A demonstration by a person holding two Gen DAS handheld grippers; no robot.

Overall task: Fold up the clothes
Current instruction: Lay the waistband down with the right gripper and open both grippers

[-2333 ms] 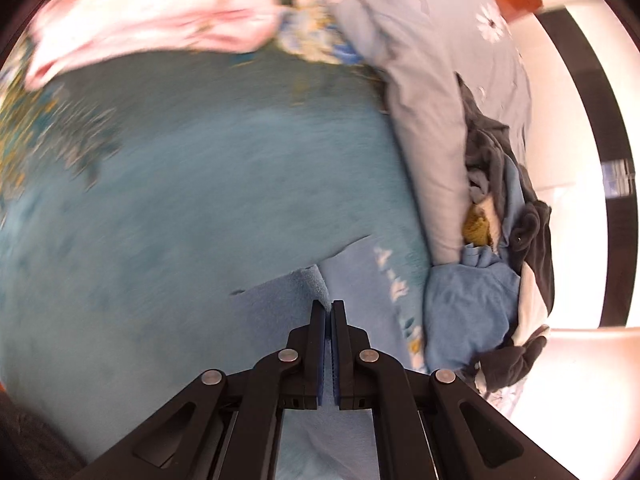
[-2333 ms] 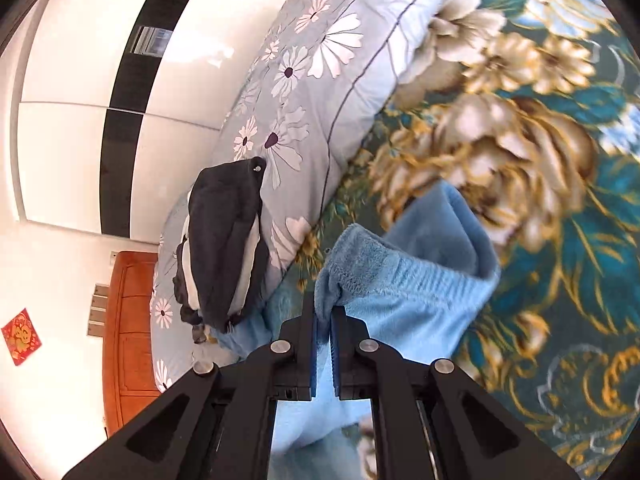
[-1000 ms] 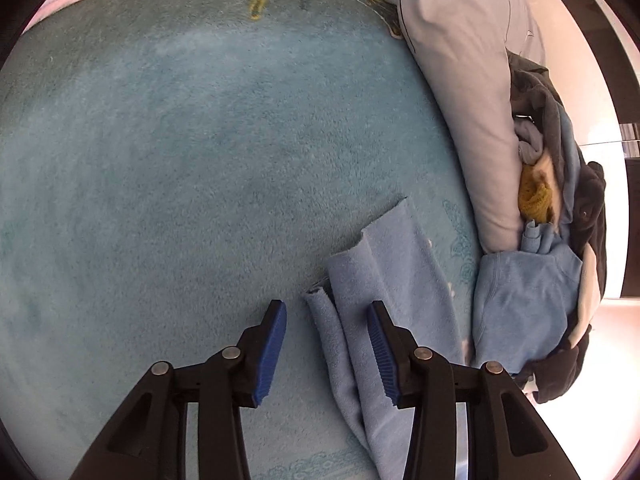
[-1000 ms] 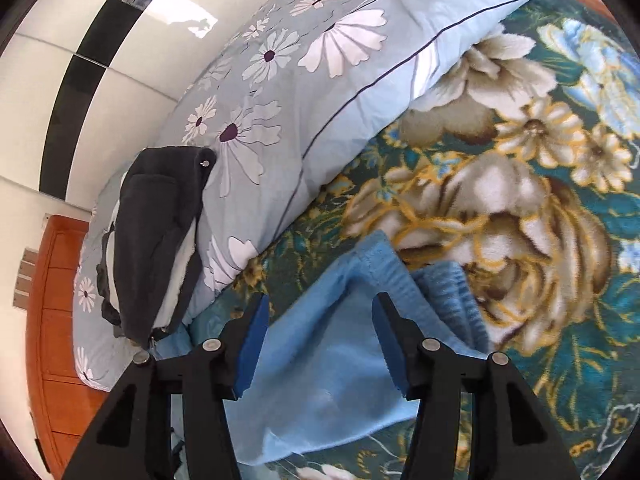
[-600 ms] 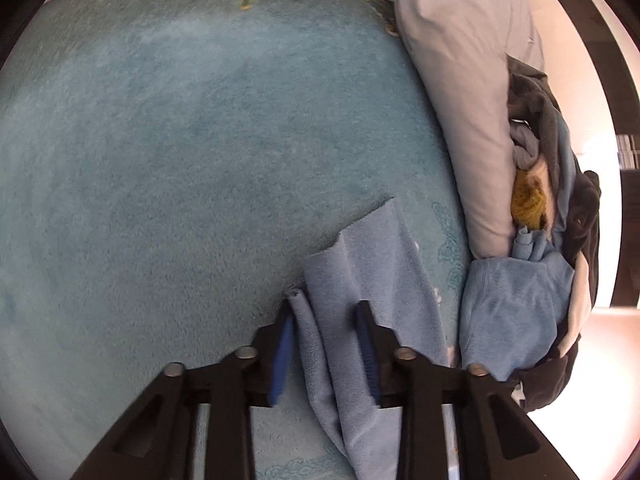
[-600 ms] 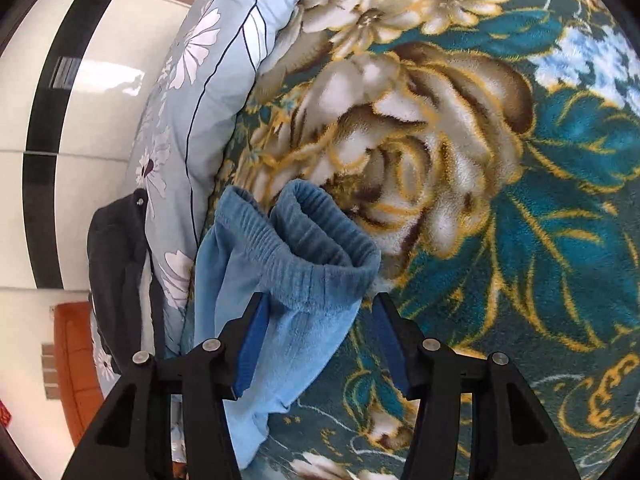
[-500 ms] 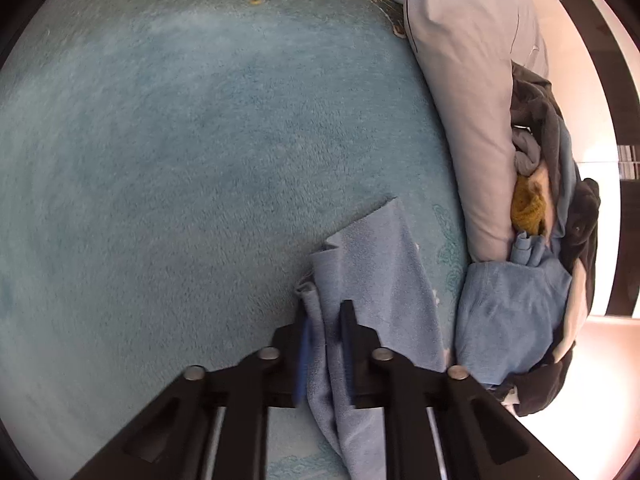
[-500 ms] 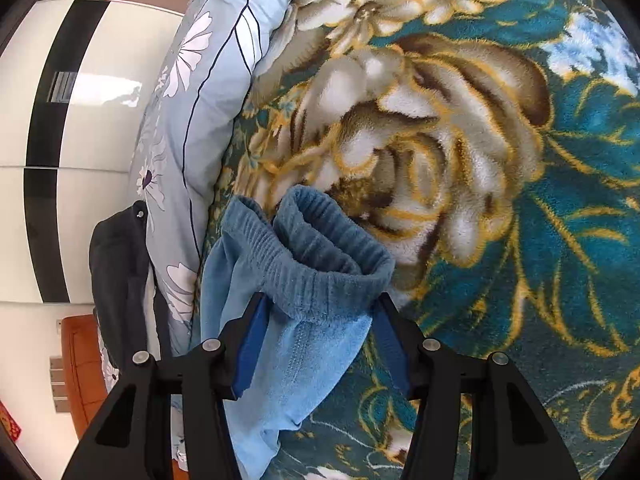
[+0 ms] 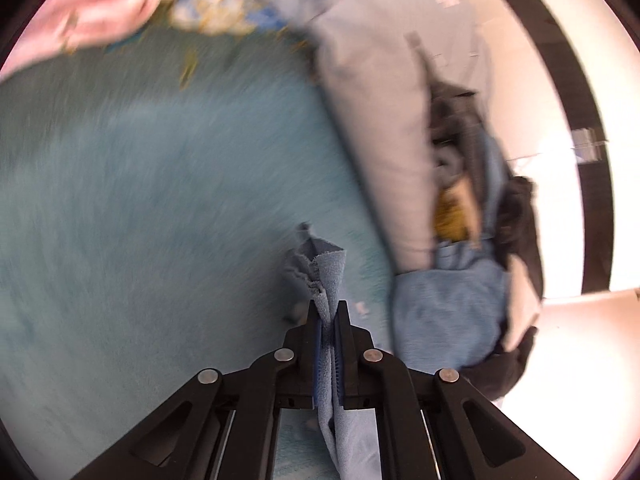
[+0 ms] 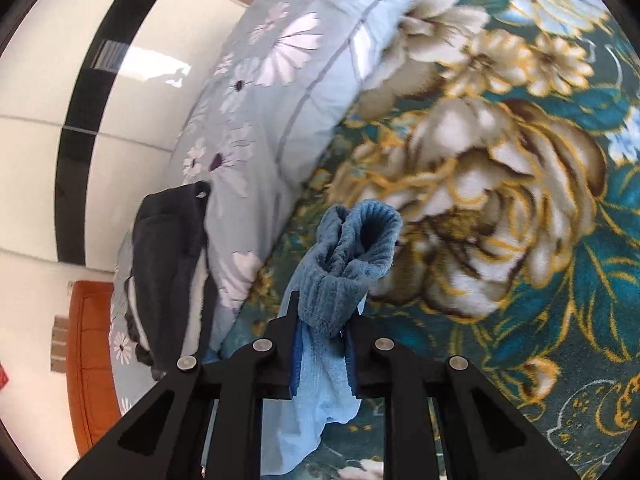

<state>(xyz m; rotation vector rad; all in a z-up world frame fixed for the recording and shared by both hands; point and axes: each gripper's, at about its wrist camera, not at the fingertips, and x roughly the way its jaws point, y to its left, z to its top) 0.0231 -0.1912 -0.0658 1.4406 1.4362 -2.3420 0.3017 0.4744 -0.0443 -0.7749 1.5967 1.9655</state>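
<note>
I am gripping the light blue garment (image 9: 326, 276) with my left gripper (image 9: 329, 312), jaws pressed together on a bunched edge of the cloth, which is sticking up past my fingertips and trailing down between the black fingers toward the bottom of the view. The left view is blurring, so fine detail of the teal blanket (image 9: 152, 200) under the cloth is hard to read. Taking the grey floral pillow (image 9: 376, 112) as my landmark: the pinched edge is sitting just to the near side of the pillow's lower end, over the teal blanket. Against the pillow's far side a heap of clothes (image 9: 472, 248) is piling up, dark, blue and mustard pieces together. A pink cloth (image 9: 88, 12) is lying well away from the pillow, at the blanket's far edge.

My right gripper (image 10: 322, 322) is clamping the garment's ribbed waistband (image 10: 352, 248), jaws closed on a thick wad of it; the band is curling open above my fingertips and the paler cloth is hanging below them. It is hovering over the flowered part of the blanket (image 10: 500, 208), just beside the pillow's (image 10: 288, 92) long edge. A dark garment (image 10: 168, 272) is draping over the pillow on the side away from the waistband, toward the white wardrobe (image 10: 60, 100).
</note>
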